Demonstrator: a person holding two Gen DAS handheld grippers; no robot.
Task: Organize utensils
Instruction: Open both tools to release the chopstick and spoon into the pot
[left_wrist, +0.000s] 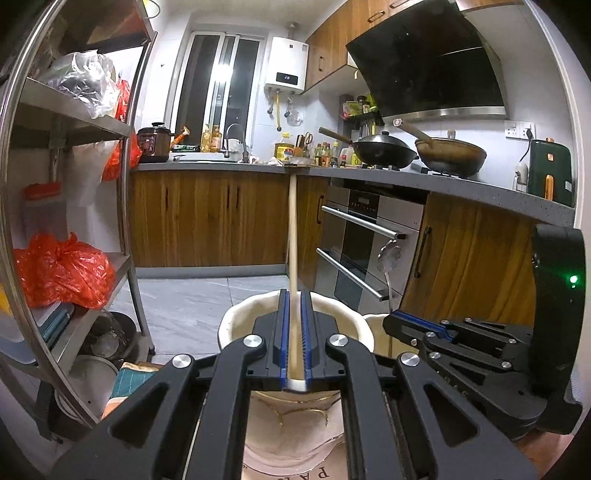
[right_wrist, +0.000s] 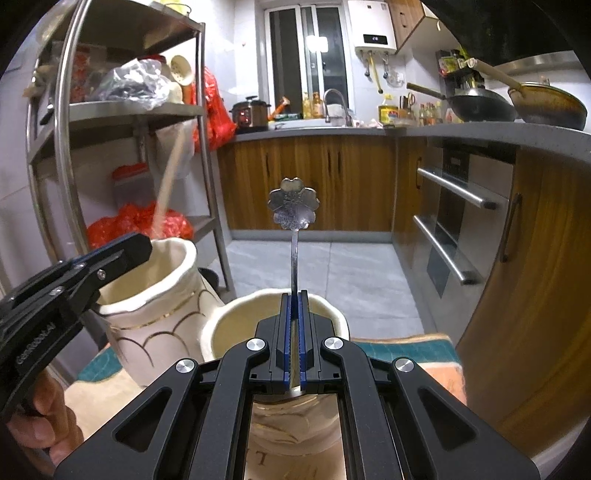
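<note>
**Two utensils held over two jars**

The left gripper (left_wrist: 294, 306) has its fingers (left_wrist: 283, 325) pinching a pale wooden stick (left_wrist: 293, 236) that rises upright from between them. Directly under those fingers stands a cream jar (left_wrist: 236, 325) with gold scallop lines. The right gripper (right_wrist: 294, 306) has its fingers (right_wrist: 283, 325) pinching the handle of a metal spoon (right_wrist: 294, 206) with a flower-shaped head, standing upright above a second cream jar (right_wrist: 221, 328). The two jars stand just beside each other on a cloth (right_wrist: 406, 350) patterned in teal and orange. A hand (right_wrist: 48, 424) grips the left tool. Beyond the fingers lies a grey tiled floor (right_wrist: 332, 266). To their left stands a steel shelf rack (left_wrist: 74, 122) with red bags (left_wrist: 62, 273). Farther off run wooden cabinets (left_wrist: 207, 218), an oven (left_wrist: 365, 236), and a grey table (left_wrist: 406, 179) carrying woks (left_wrist: 384, 149).
</note>
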